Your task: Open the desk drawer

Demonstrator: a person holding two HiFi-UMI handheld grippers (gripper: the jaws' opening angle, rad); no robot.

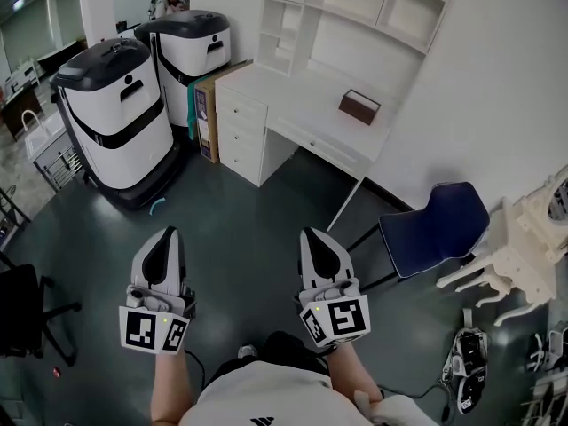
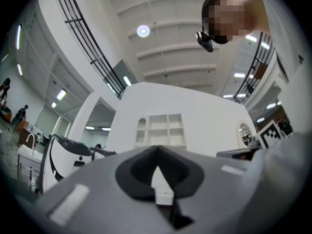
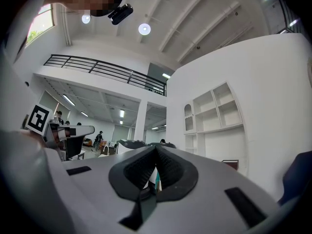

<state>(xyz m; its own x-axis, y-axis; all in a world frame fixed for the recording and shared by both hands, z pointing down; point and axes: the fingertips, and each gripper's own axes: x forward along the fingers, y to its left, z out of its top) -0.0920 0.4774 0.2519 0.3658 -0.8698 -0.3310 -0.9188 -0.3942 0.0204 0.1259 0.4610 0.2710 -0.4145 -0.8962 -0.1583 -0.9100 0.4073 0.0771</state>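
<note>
The white desk (image 1: pixel 293 96) stands against the far wall, with a stack of three drawers (image 1: pixel 241 131) at its left end and a flat drawer (image 1: pixel 321 140) under the top. All drawers look shut. My left gripper (image 1: pixel 165 236) and right gripper (image 1: pixel 316 238) are held side by side low in the head view, well short of the desk, both pointing toward it. Each is shut with nothing between its jaws. In the left gripper view my left gripper (image 2: pixel 157 150) faces the desk's shelf unit (image 2: pixel 161 129). My right gripper (image 3: pixel 156 149) has that shelf unit (image 3: pixel 214 111) off to its right.
A brown box (image 1: pixel 358 106) sits on the desktop. A blue chair (image 1: pixel 435 229) stands right of the desk, with white carved furniture (image 1: pixel 524 247) beyond it. Two white-and-black machines (image 1: pixel 120 114) and a cardboard box (image 1: pixel 209 109) stand left of the desk. Dark floor lies between me and the desk.
</note>
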